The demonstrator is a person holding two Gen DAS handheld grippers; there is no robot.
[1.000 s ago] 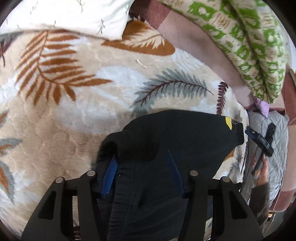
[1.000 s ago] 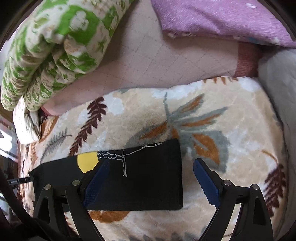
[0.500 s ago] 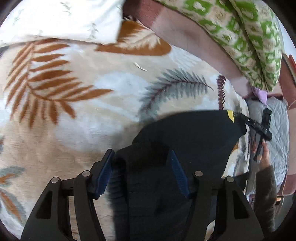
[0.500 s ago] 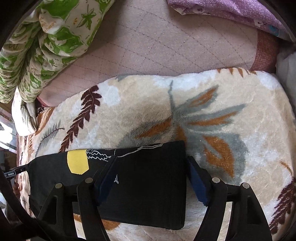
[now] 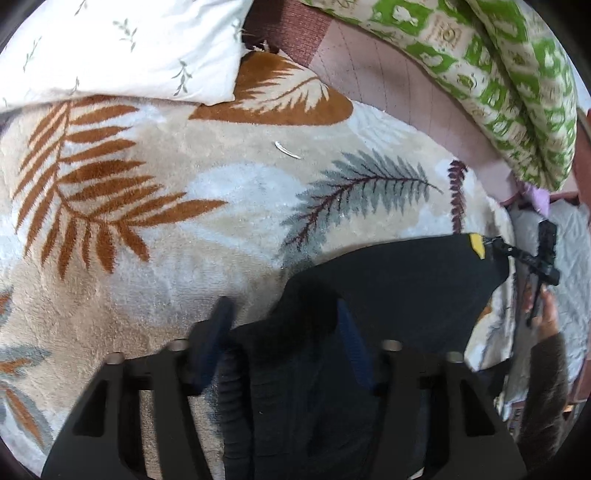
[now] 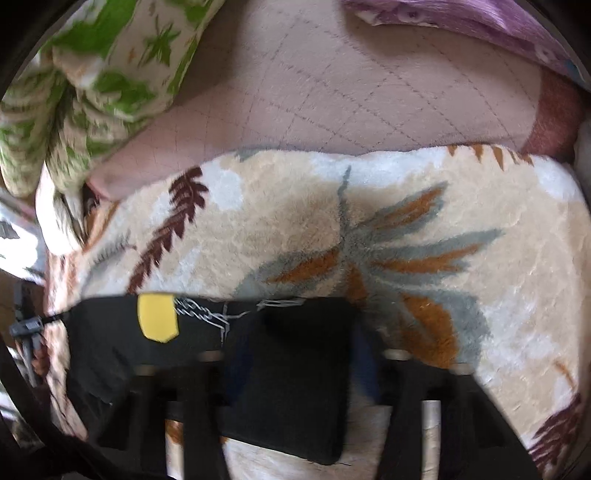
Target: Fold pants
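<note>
Pants (image 5: 399, 280) straddled by both claws; right claw (image 6: 291, 354) blurred, grip prob. unclenched; left (image 5: 282, 332) wide.

a home bedroom: leaf-print fleece blanket (image 5: 155, 236), white pillow (image 5: 122, 48), green quilt (image 5: 517, 85).

A bed covered by a plush leaf-print blanket (image 5: 155, 258) carries black pants (image 5: 399, 280), a white pillow (image 5: 122, 48), a green-patterned quilt (image 5: 517, 85) and a purple cover (image 6: 480, 22)
</note>
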